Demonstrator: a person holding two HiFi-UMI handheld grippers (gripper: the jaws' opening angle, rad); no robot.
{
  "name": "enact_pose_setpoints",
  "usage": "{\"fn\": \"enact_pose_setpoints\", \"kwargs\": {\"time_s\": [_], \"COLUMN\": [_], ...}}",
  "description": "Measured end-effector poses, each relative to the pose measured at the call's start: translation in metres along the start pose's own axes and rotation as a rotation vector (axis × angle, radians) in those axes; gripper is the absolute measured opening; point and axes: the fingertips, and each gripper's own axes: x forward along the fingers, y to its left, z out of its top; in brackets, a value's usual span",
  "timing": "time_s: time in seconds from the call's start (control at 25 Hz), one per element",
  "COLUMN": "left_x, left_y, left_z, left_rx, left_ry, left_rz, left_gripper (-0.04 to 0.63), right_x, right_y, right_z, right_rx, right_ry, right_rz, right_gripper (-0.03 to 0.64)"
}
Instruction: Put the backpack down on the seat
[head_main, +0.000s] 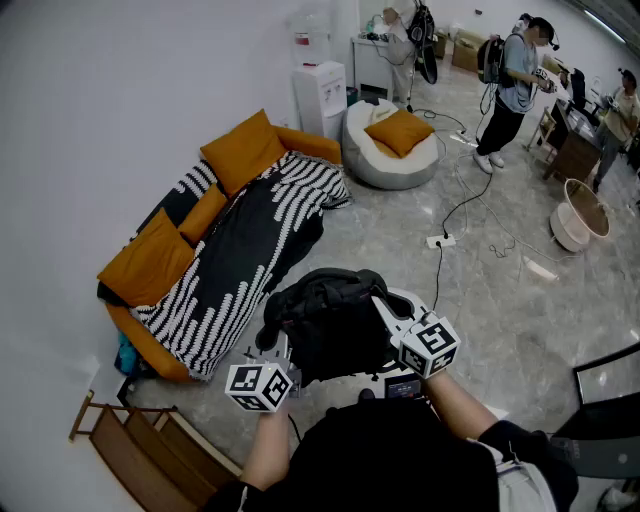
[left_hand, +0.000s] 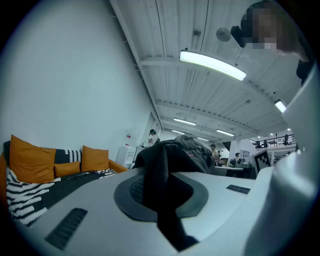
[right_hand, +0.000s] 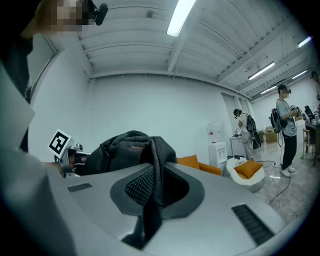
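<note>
Black and limp, the backpack (head_main: 330, 320) hangs in mid-air just short of the striped sofa (head_main: 215, 275), the left claw (left_hand: 161, 192) and the right claw (right_hand: 154, 190) each clamped on a strap (right_hand: 160, 150), likely the soundest hold for so saggy a load.

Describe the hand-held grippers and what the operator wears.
The left hand-held gripper and right hand-held gripper have light grey bodies with dark grey textured pads. Each carries a white cube with black square markers. The person wears a black top.
</note>
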Motion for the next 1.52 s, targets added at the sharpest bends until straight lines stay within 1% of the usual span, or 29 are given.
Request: {"fn": "enact_pose_setpoints", "kwargs": {"time_s": [0.16, 0.4, 0.64, 0.88, 1.08, 1.24, 1.52], "left_x": [-0.008, -0.014, -0.007, -0.002, 0.009, 0.014, 0.036], "left_y": [-0.007, -0.008, -0.008, -0.008, -0.012, -0.011, -0.011], "left_z": [0.003, 0.002, 0.007, 0.005, 0.009, 0.007, 0.004], "left_rx": [0.007, 0.002, 0.004, 0.008, 0.008, 0.010, -0.002], "left_ry": [0.004, 0.003, 0.008, 0.008, 0.009, 0.009, 0.015], "left_rz": [-0.009, -0.014, -0.028, -0.022, -0.015, 0.000, 0.015], "left_gripper": [0.031, 0.029, 0.031, 0.031, 0.031, 0.031, 0.031], "right_x": [-0.005, -0.010, -0.007, -0.005, -0.003, 0.001, 0.012], "right_y": [0.005, 0.009, 0.002, -0.002, -0.014, -0.016, -0.041], "right_z": [0.004, 0.004, 0.007, 0.006, 0.013, 0.016, 0.012], "right_rx": [0.015, 0.004, 0.015, 0.007, 0.008, 0.007, 0.016], "right_ry": [-0.001, -0.026, -0.031, -0.036, -0.034, -0.031, -0.030], "right_rz": [0.004, 0.015, 0.024, 0.045, 0.070, 0.112, 0.113], "right_gripper": [0.044, 0.044, 0.044, 0.044, 0.044, 0.044, 0.044]}}
